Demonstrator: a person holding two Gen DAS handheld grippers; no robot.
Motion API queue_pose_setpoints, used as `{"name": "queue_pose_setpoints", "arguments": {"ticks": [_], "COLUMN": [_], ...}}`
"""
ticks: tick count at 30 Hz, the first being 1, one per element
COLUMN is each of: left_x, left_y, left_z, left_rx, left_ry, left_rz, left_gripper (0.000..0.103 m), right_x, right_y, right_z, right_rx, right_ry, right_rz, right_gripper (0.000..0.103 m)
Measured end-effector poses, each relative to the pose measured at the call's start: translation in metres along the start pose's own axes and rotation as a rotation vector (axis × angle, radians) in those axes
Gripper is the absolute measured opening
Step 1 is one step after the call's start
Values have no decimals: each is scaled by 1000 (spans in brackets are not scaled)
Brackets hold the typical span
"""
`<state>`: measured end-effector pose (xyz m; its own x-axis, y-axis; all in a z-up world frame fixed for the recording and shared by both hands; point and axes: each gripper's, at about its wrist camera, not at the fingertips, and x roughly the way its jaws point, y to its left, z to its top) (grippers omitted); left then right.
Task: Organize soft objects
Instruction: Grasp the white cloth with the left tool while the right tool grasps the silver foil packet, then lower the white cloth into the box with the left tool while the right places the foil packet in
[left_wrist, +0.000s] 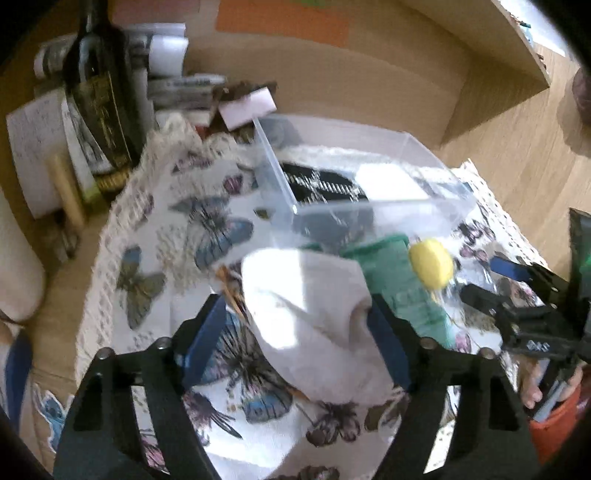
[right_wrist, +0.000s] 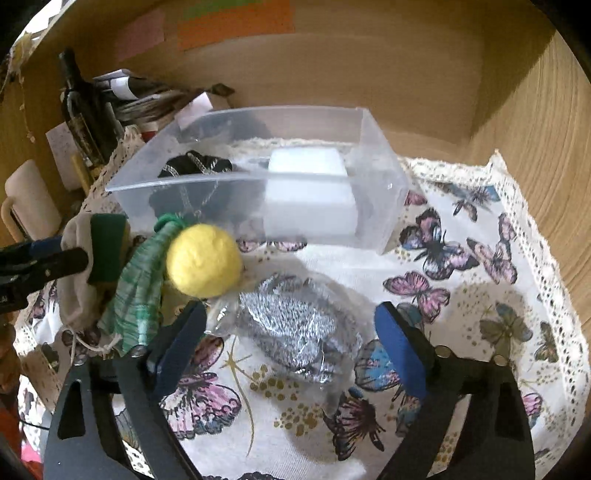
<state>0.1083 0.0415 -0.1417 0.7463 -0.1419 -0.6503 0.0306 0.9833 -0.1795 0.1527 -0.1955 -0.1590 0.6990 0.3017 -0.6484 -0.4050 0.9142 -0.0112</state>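
A clear plastic box (right_wrist: 369, 147) stands on the butterfly cloth (right_wrist: 461, 302) and holds a white sponge block (right_wrist: 310, 192) and a black item with a chain (right_wrist: 195, 166). My left gripper (left_wrist: 295, 328) is open around a beige cloth pouch (left_wrist: 314, 325) lying on the cloth. My right gripper (right_wrist: 291, 336) is open around a silver mesh scrubber in a clear bag (right_wrist: 295, 332). A yellow ball (right_wrist: 203, 260), a green mesh cloth (right_wrist: 140, 295) and a green sponge (right_wrist: 107, 247) lie in front of the box. The ball (left_wrist: 432, 267) also shows in the left wrist view.
A dark bottle (left_wrist: 99, 96), papers (left_wrist: 33, 140) and a beige mug (right_wrist: 29, 199) stand at the back left. Wooden walls (right_wrist: 369, 66) close in behind and on the right. An orange container (left_wrist: 554, 424) sits at the right edge.
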Motion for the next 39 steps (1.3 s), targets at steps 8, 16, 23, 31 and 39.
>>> {"name": "queue_pose_setpoints", "arguments": {"ticks": [8, 16, 23, 31, 39], "left_x": [1, -17, -42, -51, -46], "left_y": [-1, -2, 2, -13, -46], "left_z": [-13, -14, -2, 12, 26], "left_rx": [4, 6, 1, 52, 114], "left_ry": [18, -18, -93, -129, -129], "left_rz": [-31, -15, -1, -10, -147], "left_gripper": [38, 15, 14, 14, 14], "right_x": [8, -6, -26, -53, -64], "right_y": [-6, -8, -10, 2, 21], "right_z": [-4, -4, 1, 14, 26], "right_rx": [38, 45, 52, 27, -20], "right_ry": [21, -20, -79, -167, -216], "right_rz": [18, 11, 5, 34, 109], "right_gripper": [48, 35, 34, 34, 34]}}
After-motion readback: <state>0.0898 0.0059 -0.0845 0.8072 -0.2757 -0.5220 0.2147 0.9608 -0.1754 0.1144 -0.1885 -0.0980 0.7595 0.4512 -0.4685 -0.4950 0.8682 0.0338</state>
